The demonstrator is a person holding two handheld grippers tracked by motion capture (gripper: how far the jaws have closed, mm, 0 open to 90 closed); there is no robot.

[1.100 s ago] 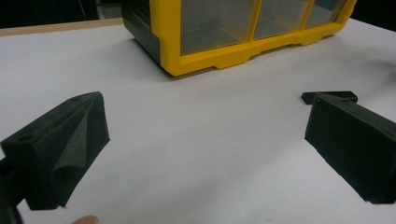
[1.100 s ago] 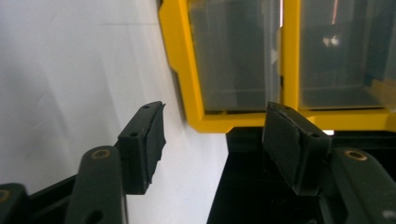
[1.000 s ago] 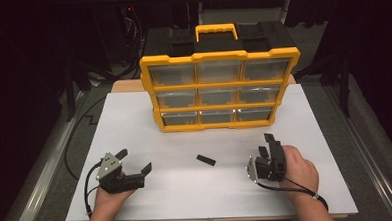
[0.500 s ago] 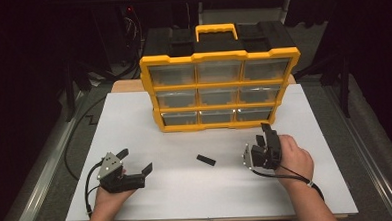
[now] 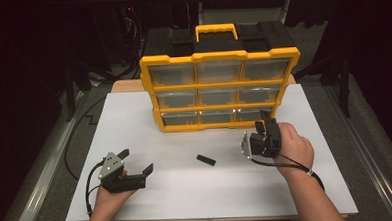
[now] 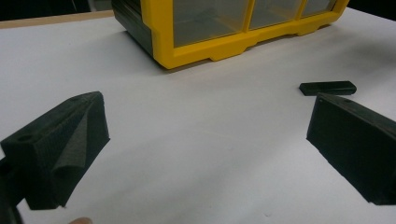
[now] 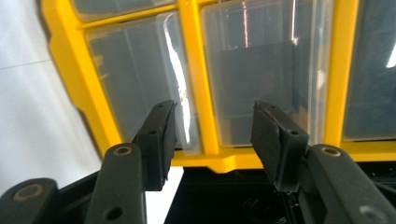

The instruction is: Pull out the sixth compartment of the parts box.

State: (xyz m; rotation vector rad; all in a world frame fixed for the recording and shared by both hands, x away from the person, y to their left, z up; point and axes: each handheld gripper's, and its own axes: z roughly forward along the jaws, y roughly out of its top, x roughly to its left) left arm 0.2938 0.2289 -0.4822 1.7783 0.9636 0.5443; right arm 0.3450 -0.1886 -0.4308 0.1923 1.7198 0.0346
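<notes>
A yellow drawer organizer [image 5: 220, 87] with clear drawers and a black top stands at the back of the white table. A small flat black piece [image 5: 205, 160] lies on the sheet in front of it. My right gripper [image 5: 264, 122] is raised just in front of the organizer's bottom right drawer and points at it. In the right gripper view its jaws [image 7: 215, 112] frame the drawer fronts [image 7: 261, 70]; they have just been closing, with nothing between them. My left gripper [image 5: 135, 161] rests open near the front left, aimed toward the black piece [image 6: 328, 87].
The white sheet [image 5: 134, 118] covers the table, with bare space left of the organizer and along the front. Cables trail from both grippers. Dark floor and metal rails [image 5: 46, 167] flank the table.
My right gripper has risen and moved forward to the organizer's lower right drawer, and its jaws stand narrower. The left gripper and the black piece have stayed put.
</notes>
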